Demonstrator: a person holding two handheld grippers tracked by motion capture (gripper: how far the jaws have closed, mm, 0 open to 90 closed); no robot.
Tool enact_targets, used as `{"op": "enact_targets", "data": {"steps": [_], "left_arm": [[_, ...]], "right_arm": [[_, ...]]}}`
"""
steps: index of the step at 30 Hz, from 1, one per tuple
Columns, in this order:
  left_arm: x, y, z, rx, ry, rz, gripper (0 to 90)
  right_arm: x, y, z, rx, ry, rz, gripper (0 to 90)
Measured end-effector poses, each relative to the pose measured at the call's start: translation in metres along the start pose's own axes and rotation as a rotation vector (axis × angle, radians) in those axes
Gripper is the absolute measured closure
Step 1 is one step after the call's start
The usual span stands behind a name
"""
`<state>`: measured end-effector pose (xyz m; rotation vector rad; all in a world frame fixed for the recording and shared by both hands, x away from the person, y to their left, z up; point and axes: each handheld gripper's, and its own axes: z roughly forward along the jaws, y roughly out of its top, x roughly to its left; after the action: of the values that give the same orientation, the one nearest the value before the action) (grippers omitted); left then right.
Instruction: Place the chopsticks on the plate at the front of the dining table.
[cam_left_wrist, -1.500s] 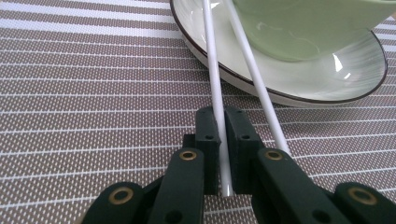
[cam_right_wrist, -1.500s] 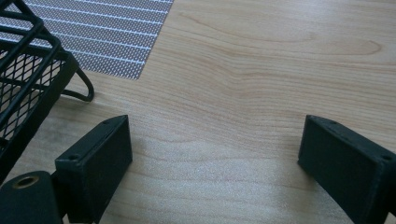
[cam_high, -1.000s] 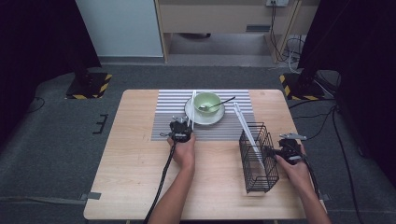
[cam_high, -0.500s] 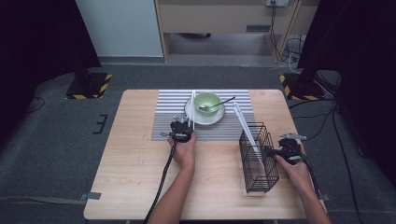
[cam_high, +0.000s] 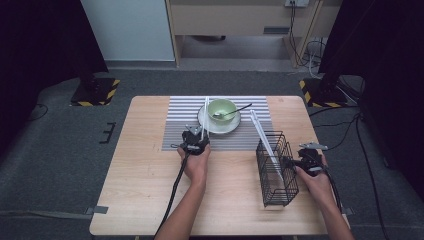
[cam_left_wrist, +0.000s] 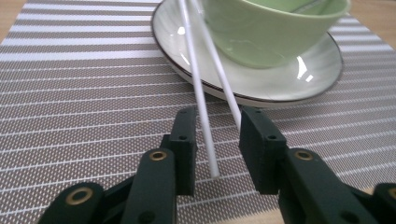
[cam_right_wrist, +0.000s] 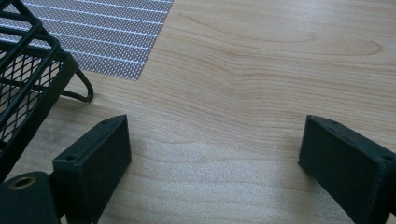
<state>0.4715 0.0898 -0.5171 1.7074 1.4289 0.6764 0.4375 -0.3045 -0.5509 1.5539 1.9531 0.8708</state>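
Your left claw (cam_left_wrist: 217, 142) sits low over the striped mat (cam_left_wrist: 84, 93), jaws parted narrowly with the near ends of two white chopsticks (cam_left_wrist: 201, 102) between them. The jaws have just been opening. The pads stand clear of both sticks, though the right stick runs very close to the right pad, so read this as a release, not a grip. The sticks lean up onto the rim of the saucer (cam_left_wrist: 280, 88), beside the green bowl (cam_left_wrist: 275, 32).

From the high view, that pair (cam_high: 205, 117) lies along the left edge of the saucer (cam_high: 206, 122), and the bowl (cam_high: 222, 109) has a spoon (cam_high: 235, 111) resting in it. A second white pair (cam_high: 264, 140) stands tilted in the black wire basket (cam_high: 276, 172).

Your right claw (cam_right_wrist: 215, 154) is spread wide over bare wood, holding nothing, just beside the basket (cam_right_wrist: 28, 79); in the high view the right claw (cam_high: 292, 163) is at the basket's right side.

Judgement: one pair looks set down at the place setting, so that step seems finished or nearly so. Left to do, probably: draw the left claw back clear of the sticks, then deal with the pair in the basket. Which way that pair is meant to go, I cannot tell.
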Motion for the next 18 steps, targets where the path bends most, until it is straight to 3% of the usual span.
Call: {"op": "enact_targets", "data": {"steps": [3,11,18], "left_arm": [[-0.001,0.001,-0.003,-0.010,0.002,0.007,55.9],[-0.002,0.004,-0.011,-0.035,0.008,-0.010,48.2],[-0.007,0.002,-0.013,-0.054,-0.013,0.013,35.1]], "right_arm": [[0.000,0.000,0.000,0.000,0.000,0.000,9.0],[0.000,0.000,0.000,0.001,-0.002,0.001,8.9],[0.000,0.000,0.000,0.001,-0.002,0.000,8.9]]}}
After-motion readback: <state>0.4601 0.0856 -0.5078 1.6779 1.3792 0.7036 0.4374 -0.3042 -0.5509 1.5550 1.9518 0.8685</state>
